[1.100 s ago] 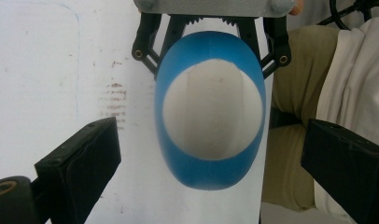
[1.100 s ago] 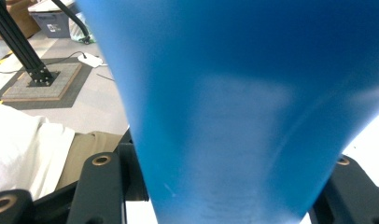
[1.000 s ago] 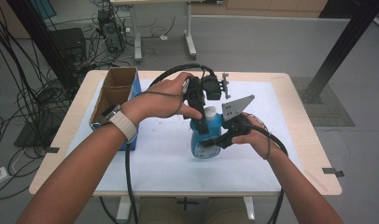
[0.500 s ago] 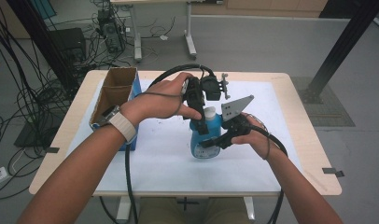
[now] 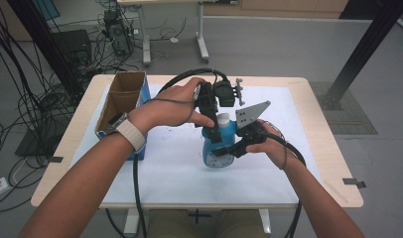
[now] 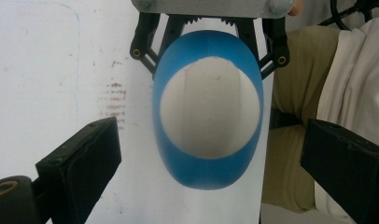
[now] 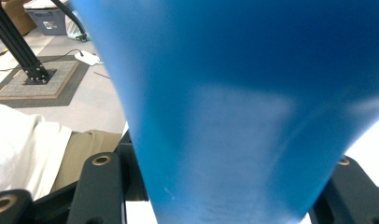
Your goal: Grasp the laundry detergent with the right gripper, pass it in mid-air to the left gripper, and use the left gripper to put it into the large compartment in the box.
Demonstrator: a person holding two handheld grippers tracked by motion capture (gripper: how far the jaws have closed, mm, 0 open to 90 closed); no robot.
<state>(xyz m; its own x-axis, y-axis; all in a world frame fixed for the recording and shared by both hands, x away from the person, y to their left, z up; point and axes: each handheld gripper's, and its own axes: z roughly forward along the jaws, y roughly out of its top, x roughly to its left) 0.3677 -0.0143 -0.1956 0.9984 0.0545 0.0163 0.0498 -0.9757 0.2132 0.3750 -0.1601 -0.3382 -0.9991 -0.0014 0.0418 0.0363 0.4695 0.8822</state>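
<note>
Blue bottle [image 5: 218, 146] stands upright mid-table on the white mat [image 5: 179, 163]. Right gripper [image 5: 228, 150] clamps its body from 3 o'clock. Left gripper [image 5: 215, 130] hangs over the white cap [image 6: 210, 109], jaws spread wide, apparently not touching. Cardboard box [image 5: 121, 99] at 10 o'clock.
</note>
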